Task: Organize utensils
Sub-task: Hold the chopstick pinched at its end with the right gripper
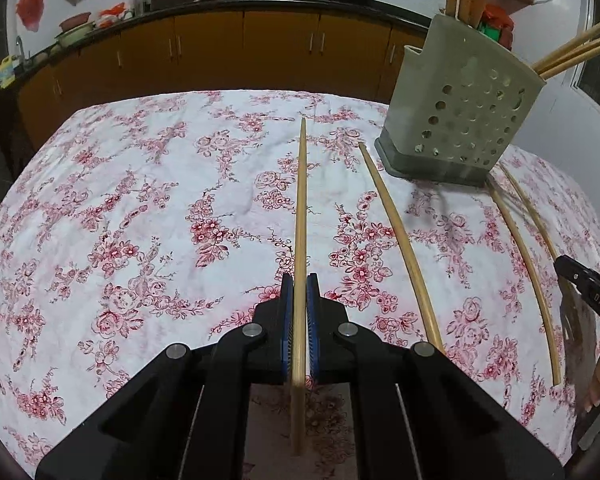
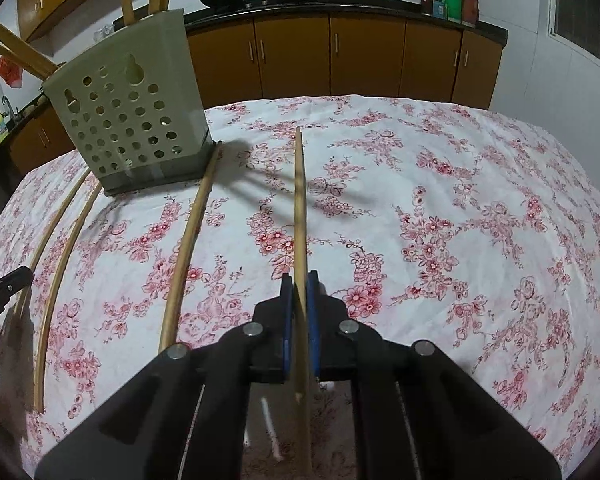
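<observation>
The left gripper (image 1: 300, 286) pinches one chopstick (image 1: 301, 200) near its lower end, so most of its length sticks out ahead and could swing or slip. Two loose chopsticks (image 1: 396, 236) lie on the table (image 1: 140, 200) between the grippers, easy to knock. The holder (image 1: 460, 116), already crowded with sticks, stands beyond them; a clumsy insertion could tip it. The right gripper (image 2: 300, 286) clamps another chopstick (image 2: 300, 208), equally end-heavy, and the two raised sticks may clash at the holder.
</observation>
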`<state>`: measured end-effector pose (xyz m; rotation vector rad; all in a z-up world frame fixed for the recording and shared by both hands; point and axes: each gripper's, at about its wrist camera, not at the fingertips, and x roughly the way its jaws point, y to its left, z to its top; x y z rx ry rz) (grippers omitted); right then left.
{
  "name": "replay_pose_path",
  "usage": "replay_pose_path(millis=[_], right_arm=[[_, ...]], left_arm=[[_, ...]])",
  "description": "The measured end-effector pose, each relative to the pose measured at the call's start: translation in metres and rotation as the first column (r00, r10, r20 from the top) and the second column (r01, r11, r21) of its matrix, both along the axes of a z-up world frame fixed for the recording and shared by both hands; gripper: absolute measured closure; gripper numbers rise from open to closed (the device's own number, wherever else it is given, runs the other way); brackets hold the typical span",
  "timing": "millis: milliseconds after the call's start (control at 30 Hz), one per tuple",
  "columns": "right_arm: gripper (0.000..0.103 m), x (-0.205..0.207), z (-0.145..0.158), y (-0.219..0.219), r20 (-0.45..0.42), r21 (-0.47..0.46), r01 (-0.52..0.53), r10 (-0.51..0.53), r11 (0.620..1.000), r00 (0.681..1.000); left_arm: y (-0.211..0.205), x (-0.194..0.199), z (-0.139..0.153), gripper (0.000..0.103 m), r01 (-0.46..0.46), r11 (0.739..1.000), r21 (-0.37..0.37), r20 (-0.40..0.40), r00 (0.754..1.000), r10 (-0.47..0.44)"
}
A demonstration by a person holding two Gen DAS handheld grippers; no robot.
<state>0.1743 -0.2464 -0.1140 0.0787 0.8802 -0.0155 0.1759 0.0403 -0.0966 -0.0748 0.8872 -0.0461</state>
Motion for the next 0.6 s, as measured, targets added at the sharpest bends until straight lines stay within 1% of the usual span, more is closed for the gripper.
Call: replay_pose_path(millis=[600], right_arm=[[0.093,-0.0009,-0.0002,-0.0043,0.000,0.013,-0.001,0.001,1.000,1.000]], left_arm=[[0.0015,-0.0004,-0.0003,0.095,-0.002,1.000,-0.007,-0.001,1.000,0.002]])
